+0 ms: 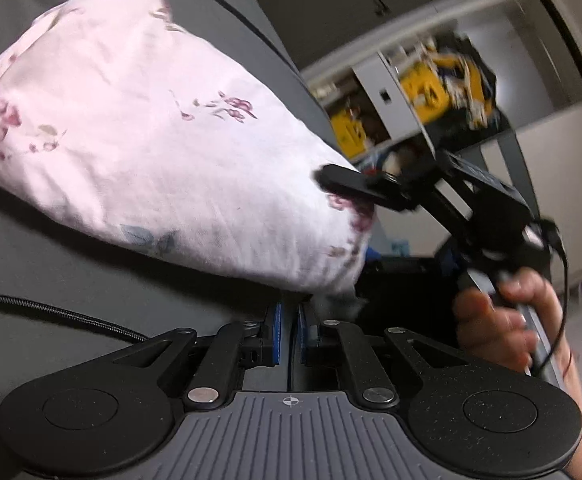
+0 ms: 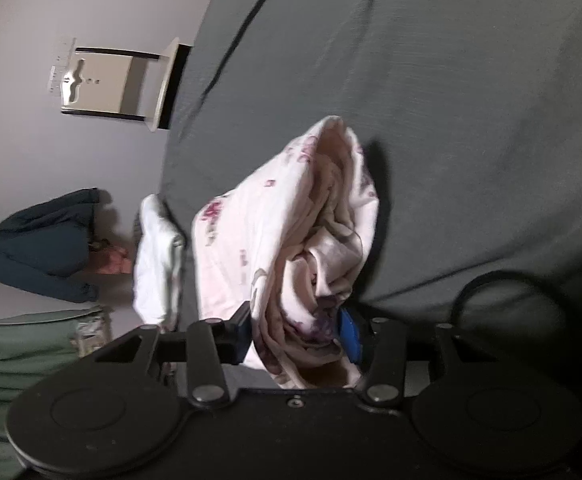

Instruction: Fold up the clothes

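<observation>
Right tool point(image 2: 295, 332) is clamping a bunched floral garment point(image 2: 291, 216) over the grey bed point(image 2: 471, 120); left tool point(image 1: 290, 334) is nearly closed, contents unclear. Soft, limp fabric: grip hems.

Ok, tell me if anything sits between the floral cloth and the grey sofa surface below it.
Nothing visible does. The floral cloth hangs bunched in the right gripper, the left gripper pinching its edge, over bare grey sofa.
</observation>
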`<state>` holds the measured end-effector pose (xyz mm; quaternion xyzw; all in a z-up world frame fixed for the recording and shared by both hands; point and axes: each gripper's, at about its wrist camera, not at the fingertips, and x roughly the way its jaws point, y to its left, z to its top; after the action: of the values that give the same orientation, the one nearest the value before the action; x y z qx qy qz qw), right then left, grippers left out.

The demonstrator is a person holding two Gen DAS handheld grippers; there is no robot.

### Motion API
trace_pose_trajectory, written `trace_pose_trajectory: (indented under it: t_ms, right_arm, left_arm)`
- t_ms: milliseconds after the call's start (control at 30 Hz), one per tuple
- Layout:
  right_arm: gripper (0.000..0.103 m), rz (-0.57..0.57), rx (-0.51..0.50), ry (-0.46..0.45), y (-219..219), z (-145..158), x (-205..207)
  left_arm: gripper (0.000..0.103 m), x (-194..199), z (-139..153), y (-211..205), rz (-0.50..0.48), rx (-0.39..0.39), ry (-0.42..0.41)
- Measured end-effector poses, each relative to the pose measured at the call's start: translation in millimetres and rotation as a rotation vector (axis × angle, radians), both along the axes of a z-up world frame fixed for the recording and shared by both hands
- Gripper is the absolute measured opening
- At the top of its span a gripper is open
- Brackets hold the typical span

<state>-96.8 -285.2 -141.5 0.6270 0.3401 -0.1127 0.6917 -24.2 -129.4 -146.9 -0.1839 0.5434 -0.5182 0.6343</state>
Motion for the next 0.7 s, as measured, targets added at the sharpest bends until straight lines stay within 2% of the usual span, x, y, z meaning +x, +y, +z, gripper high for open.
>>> trace_pose_trajectory:
  t_ms: [133, 233, 367, 467, 500, 533, 567, 600, 700]
  right_arm:
    - [0.043, 0.01, -0.005, -0.012, 0, 4, 7]
    - [0.043, 0.009, -0.008, -0.01, -2, 3, 9]
    - [0.043, 0.011, -0.002, -0.008, -5, 0, 7]
    - [0.043, 0.016, 0.002, -0.007, -6, -1, 7]
    - [0.043, 0.017, 0.003, -0.008, -6, -1, 6]
    - [0.043, 0.017, 0.003, -0.008, -6, -1, 6]
    - [0.043, 0.018, 0.004, -0.009, -6, -1, 5]
    - [0.043, 0.018, 0.004, -0.009, -6, -1, 5]
    - [0.043, 0.02, 0.005, -0.011, -7, 0, 5]
  left_arm:
    - [0.006, -1, -9, 0, 0.078, -0.06, 0.092]
    - [0.006, 0, -10, 1, 0.07, -0.119, 0.171]
    - [0.006, -4, -2, 10, 0.084, -0.135, 0.18]
    - [0.007, -4, 2, 20, 0.156, -0.137, 0.171]
    - [0.019, -3, 2, 23, 0.181, -0.142, 0.176]
    - [0.054, -2, 1, 25, 0.208, -0.147, 0.19]
    - [0.081, -1, 0, 27, 0.237, -0.151, 0.208]
    - [0.103, 0, -2, 28, 0.265, -0.158, 0.228]
    - [0.103, 7, -11, 28, 0.317, -0.18, 0.3]
